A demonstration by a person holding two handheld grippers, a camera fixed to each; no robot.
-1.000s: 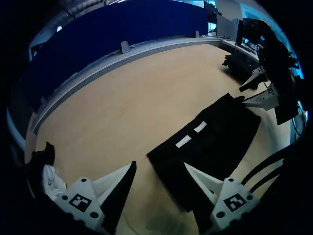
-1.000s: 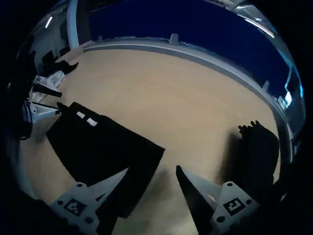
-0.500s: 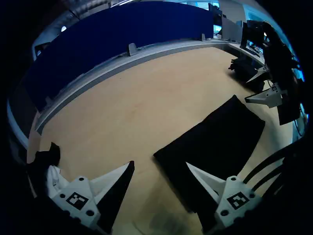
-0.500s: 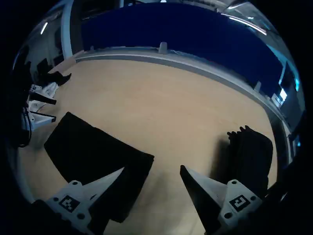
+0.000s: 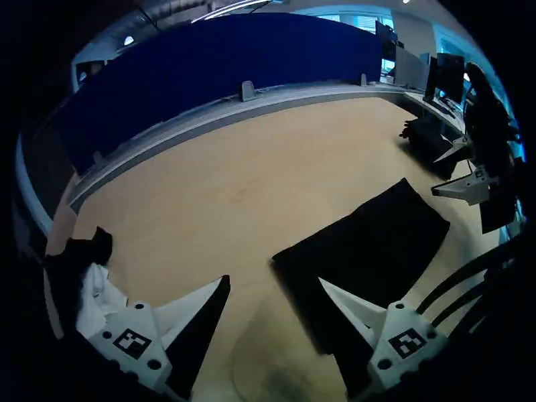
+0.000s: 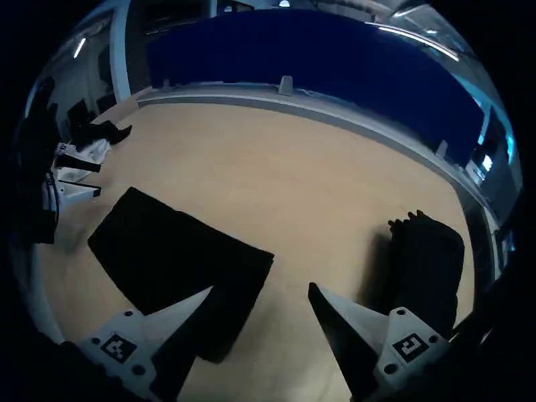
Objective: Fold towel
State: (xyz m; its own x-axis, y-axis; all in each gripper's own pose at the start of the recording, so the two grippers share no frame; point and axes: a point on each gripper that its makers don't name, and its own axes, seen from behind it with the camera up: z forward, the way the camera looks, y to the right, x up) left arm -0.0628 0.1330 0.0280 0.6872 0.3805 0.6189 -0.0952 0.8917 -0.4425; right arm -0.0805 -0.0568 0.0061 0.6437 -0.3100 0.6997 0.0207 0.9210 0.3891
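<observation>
While left gripper point(image 5: 273, 281) is hovering with fingers spread wide, gripping nothing, right gripper point(image 6: 260, 288) is doing same: wide apart, empty. Black rectangular folded towel point(image 5: 365, 244) is lying flat on light wooden tabletop point(image 5: 221, 194), between both grippers; finger-to-towel contact cannot tell. Dark folded cloth stack point(image 6: 429, 261) is sitting near right table edge, detail lost in shadow. Black-and-white crumpled cloth point(image 5: 84, 281) is getting cut off at left. Bare wood is stretching to blue partition panel point(image 5: 221, 60).

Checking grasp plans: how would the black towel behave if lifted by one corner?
Probably floppy: the black towel lies flat on the table, so it would likely droop from the pinched corner. Pushed, it might bunch rather than slide.
</observation>
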